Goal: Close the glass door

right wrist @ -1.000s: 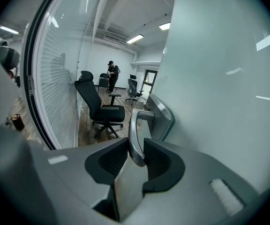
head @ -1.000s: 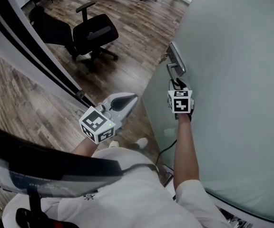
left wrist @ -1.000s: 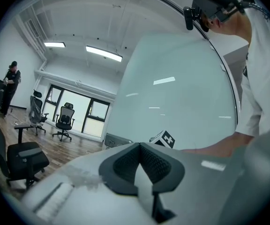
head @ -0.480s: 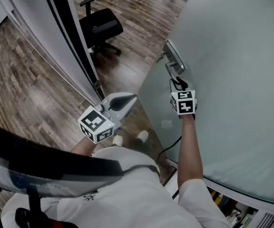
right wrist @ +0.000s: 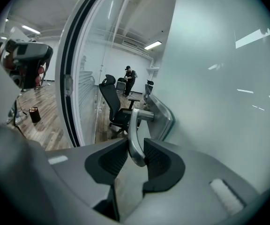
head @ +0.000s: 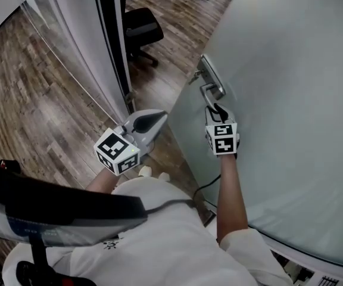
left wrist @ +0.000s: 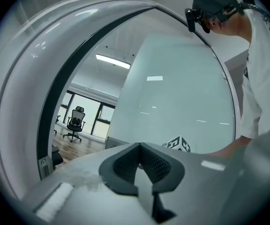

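Note:
The frosted glass door point(head: 290, 100) fills the right side of the head view, and its metal lever handle point(head: 210, 91) sits near its free edge. My right gripper point(head: 215, 108) reaches up to that lever. In the right gripper view the handle point(right wrist: 134, 135) stands upright between the two dark pads, and the right gripper point(right wrist: 135, 150) is shut on it. My left gripper point(head: 158, 117) hangs level in the gap beside the door edge and touches nothing. Its jaws point(left wrist: 139, 146) meet at the tip with nothing between them.
The dark door frame post point(head: 109, 40) stands left of the door edge, with a glass wall point(head: 64, 46) beside it. A black office chair point(head: 142, 28) is beyond the opening. Wood floor point(head: 34, 118) runs to the left. A person point(right wrist: 130, 79) stands far off.
The door, with my right gripper on its handle, has swung toward the dark frame post, so the opening is narrower. My left gripper has moved along with it. The chair has slid toward the top edge.

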{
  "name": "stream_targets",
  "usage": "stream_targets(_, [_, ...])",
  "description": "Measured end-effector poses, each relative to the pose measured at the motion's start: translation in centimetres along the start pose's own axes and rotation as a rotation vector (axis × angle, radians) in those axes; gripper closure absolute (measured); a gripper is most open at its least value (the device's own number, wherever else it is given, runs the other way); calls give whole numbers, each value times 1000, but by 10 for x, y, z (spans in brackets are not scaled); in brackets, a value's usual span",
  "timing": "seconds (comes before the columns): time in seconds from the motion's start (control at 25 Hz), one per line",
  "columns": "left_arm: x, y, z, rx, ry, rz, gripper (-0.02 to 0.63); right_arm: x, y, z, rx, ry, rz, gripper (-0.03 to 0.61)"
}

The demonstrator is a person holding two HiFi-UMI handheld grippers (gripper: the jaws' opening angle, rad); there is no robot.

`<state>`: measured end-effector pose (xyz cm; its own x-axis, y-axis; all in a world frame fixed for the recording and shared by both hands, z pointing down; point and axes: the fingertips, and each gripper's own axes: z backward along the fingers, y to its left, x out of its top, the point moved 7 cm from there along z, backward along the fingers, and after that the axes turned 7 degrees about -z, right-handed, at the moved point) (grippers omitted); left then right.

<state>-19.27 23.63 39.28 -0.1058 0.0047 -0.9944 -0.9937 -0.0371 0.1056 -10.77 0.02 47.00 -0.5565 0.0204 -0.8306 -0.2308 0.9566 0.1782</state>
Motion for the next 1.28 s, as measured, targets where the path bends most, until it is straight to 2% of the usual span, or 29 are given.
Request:
stream_targets(0.2, [-1, -15, 13, 79, 1, 3, 609, -4, 22, 16, 25, -7, 11, 468])
stream_targets(0.36, [-8, -17, 48, 129, 1, 5, 609, -8, 61, 29, 46, -12, 35, 469])
stream_targets(0.48, [-10, -36, 71, 156, 0, 0, 609, -15, 85, 52, 59, -23, 52, 469])
stream_targets(0.72, [-2, -32, 51, 203, 10, -3, 609, -9, 80, 48, 114, -23, 63, 469])
stream_targets(1.0, [-6, -24, 68, 227, 2, -4, 609, -9, 115, 41, 156, -26, 89, 469])
stream_targets(1.28, [-6, -21, 67, 251, 10, -2, 609, -6, 124, 39, 202, -24, 117, 472])
